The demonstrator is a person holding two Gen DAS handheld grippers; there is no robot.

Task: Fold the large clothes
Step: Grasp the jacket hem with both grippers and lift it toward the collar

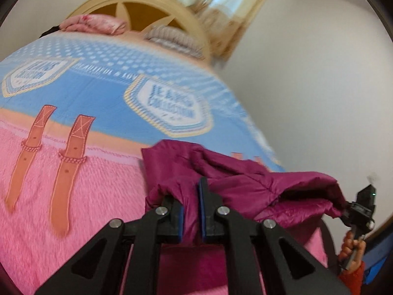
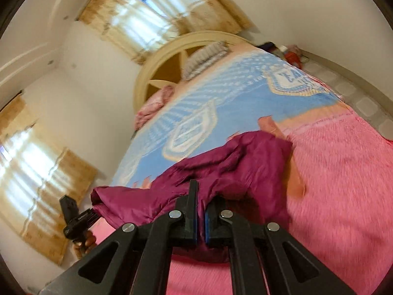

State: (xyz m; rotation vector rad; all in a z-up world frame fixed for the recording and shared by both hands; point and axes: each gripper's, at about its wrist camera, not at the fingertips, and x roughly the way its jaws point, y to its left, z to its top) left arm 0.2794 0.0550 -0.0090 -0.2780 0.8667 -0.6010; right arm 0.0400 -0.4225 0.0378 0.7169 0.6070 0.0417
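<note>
A magenta padded jacket point(image 1: 235, 179) hangs stretched between my two grippers above the bed. My left gripper point(image 1: 190, 211) is shut on one edge of the jacket, cloth pinched between its blue pads. My right gripper point(image 2: 201, 217) is shut on the other edge of the jacket point(image 2: 231, 169). The right gripper also shows at the far right of the left wrist view point(image 1: 361, 211), and the left gripper shows at the lower left of the right wrist view point(image 2: 76, 218). The jacket's lower part is hidden behind the fingers.
A pink and blue blanket point(image 1: 81, 93) covers the bed point(image 2: 331, 172). A pink pillow point(image 1: 95, 23) and a striped pillow point(image 1: 172, 36) lie by the cream headboard point(image 1: 147, 2). Curtained windows point(image 2: 147, 14) and white walls stand behind. Tiled floor point(image 2: 363, 103) lies beside the bed.
</note>
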